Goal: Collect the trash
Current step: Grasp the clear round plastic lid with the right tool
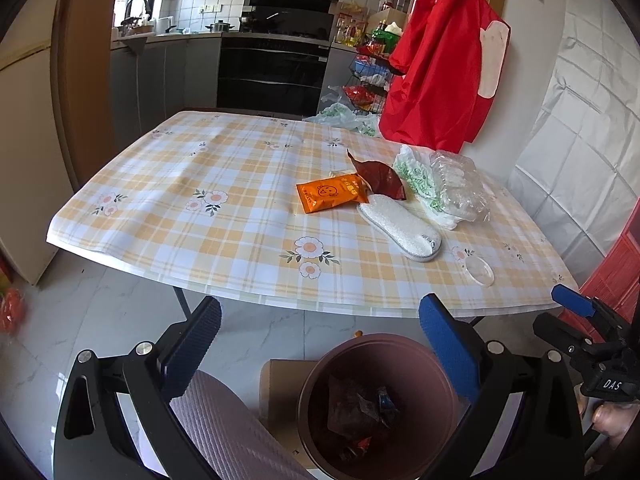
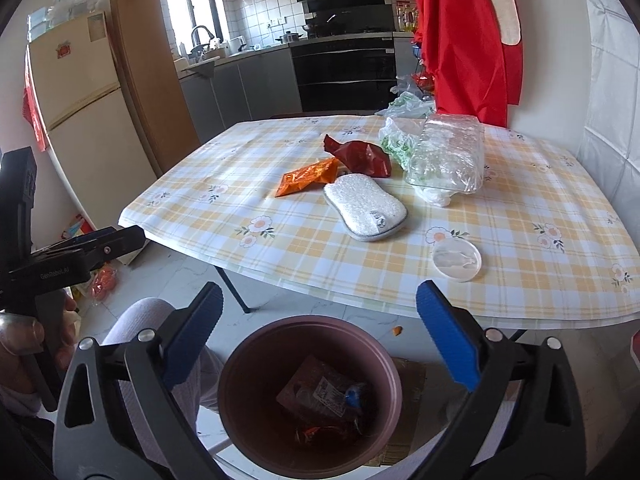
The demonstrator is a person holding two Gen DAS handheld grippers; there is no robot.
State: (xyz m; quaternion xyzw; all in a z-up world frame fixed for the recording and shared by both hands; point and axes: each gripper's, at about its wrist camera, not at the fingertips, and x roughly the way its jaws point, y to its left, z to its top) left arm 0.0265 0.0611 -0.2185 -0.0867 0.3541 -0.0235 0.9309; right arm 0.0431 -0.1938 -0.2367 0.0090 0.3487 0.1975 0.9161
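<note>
A brown trash bin (image 1: 312, 384) (image 2: 248, 344) stands on the floor before the table, with wrappers inside. On the checked tablecloth (image 1: 200, 168) (image 2: 520, 208) lie an orange packet (image 1: 332, 193) (image 2: 306, 178), a dark red wrapper (image 1: 380, 178) (image 2: 360, 156), a white sponge (image 1: 400, 226) (image 2: 366, 208), a crumpled clear plastic container (image 1: 460, 186) (image 2: 448, 160) on a green-printed bag, and a clear round lid (image 1: 479, 271) (image 2: 457, 260). My left gripper (image 1: 320, 344) is open and empty above the bin. My right gripper (image 2: 318, 336) is open and empty above the bin.
A red garment (image 1: 444, 52) (image 2: 468, 32) hangs at the table's far right. A knee in grey trousers (image 1: 224, 412) (image 2: 140, 316) is left of the bin. Cardboard (image 2: 408, 376) lies under the bin. A fridge (image 2: 76, 112) stands left; kitchen counters behind.
</note>
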